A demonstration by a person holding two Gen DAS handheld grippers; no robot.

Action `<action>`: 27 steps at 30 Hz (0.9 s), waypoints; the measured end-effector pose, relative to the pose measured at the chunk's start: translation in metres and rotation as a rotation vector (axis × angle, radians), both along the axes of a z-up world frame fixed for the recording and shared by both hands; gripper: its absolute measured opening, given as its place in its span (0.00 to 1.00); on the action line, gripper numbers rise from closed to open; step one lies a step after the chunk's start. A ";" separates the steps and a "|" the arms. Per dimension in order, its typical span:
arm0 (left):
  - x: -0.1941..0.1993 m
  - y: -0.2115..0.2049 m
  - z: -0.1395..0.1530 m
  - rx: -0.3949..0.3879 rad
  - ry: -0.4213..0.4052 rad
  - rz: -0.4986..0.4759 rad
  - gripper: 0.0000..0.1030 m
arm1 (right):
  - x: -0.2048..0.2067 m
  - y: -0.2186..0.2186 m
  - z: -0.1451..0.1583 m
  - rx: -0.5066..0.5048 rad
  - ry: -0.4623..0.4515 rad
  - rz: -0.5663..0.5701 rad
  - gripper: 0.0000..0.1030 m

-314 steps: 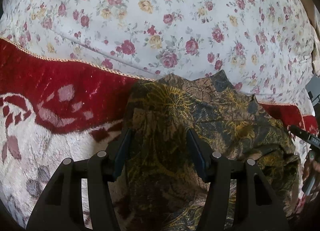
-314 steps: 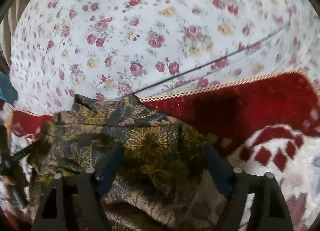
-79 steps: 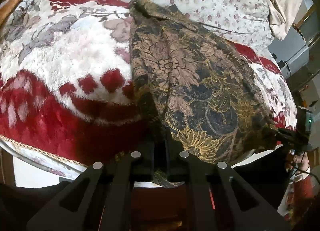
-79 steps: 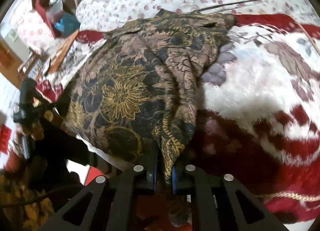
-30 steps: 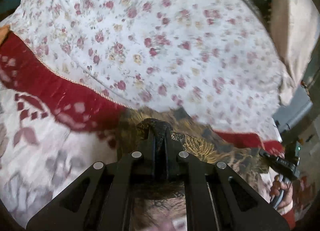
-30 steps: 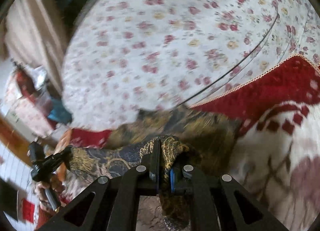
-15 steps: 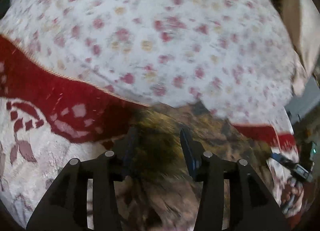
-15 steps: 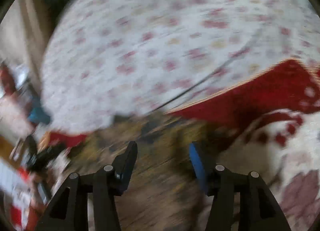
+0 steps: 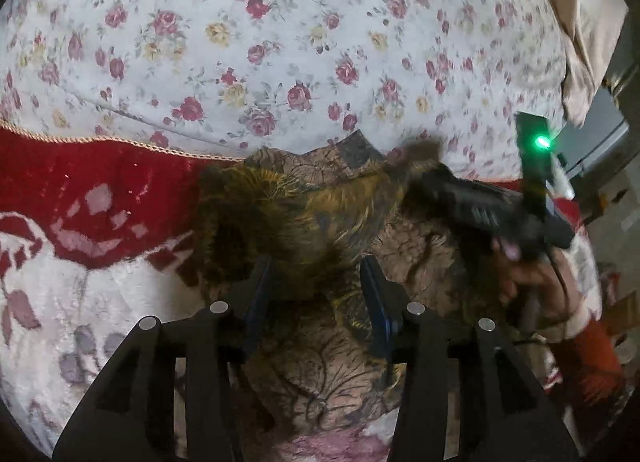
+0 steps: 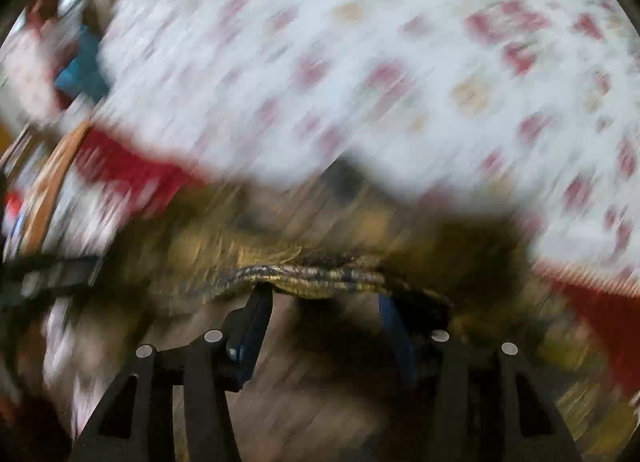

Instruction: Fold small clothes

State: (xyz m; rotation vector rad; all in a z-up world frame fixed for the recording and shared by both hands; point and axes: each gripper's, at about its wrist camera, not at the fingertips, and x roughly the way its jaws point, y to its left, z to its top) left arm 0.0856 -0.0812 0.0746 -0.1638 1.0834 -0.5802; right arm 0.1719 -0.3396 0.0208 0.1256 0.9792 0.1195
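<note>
One brown-gold patterned garment [image 9: 320,229] lies bunched on one red-and-white blanket [image 9: 80,221], beside one floral sheet [image 9: 280,41]. Two grippers: left gripper [image 9: 316,286] and right gripper [image 10: 324,302] both just opened, gripping nothing (right view blurred).

no legible text, labels, numbers

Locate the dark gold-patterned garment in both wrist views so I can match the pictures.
Left wrist: the garment fills the lower centre, running under the open left tool on the red-and-white blanket.
Right wrist: blurred, the garment spans the lower centre, one folded edge just ahead of the open right tool.
Shared landmark: the rose-print sheet across the top of both.
</note>
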 end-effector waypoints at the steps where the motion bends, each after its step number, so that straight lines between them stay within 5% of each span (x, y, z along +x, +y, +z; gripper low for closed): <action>1: 0.000 -0.001 0.001 -0.004 0.001 -0.014 0.42 | 0.004 -0.015 0.001 0.017 0.009 -0.052 0.52; 8: -0.014 -0.038 -0.004 0.099 -0.016 -0.188 0.42 | -0.092 -0.062 0.035 0.090 -0.062 -0.015 0.59; 11: -0.019 -0.056 -0.009 0.154 -0.018 -0.253 0.42 | -0.132 -0.060 0.021 0.161 -0.001 0.087 0.64; 14: -0.002 -0.067 -0.023 0.233 0.013 -0.191 0.42 | -0.125 -0.079 -0.004 0.106 0.084 0.049 0.64; 18: 0.048 -0.078 -0.041 0.372 0.022 -0.084 0.42 | -0.076 -0.121 0.008 0.026 -0.023 -0.187 0.64; 20: 0.080 -0.075 -0.035 0.356 0.014 -0.003 0.42 | -0.059 -0.145 0.020 -0.017 -0.060 -0.329 0.64; 22: 0.102 -0.064 -0.018 0.317 -0.012 0.086 0.42 | -0.062 -0.158 0.034 0.045 -0.105 -0.385 0.64; 27: 0.105 -0.026 0.016 0.157 -0.027 0.149 0.42 | -0.110 -0.127 0.041 0.118 -0.099 -0.218 0.78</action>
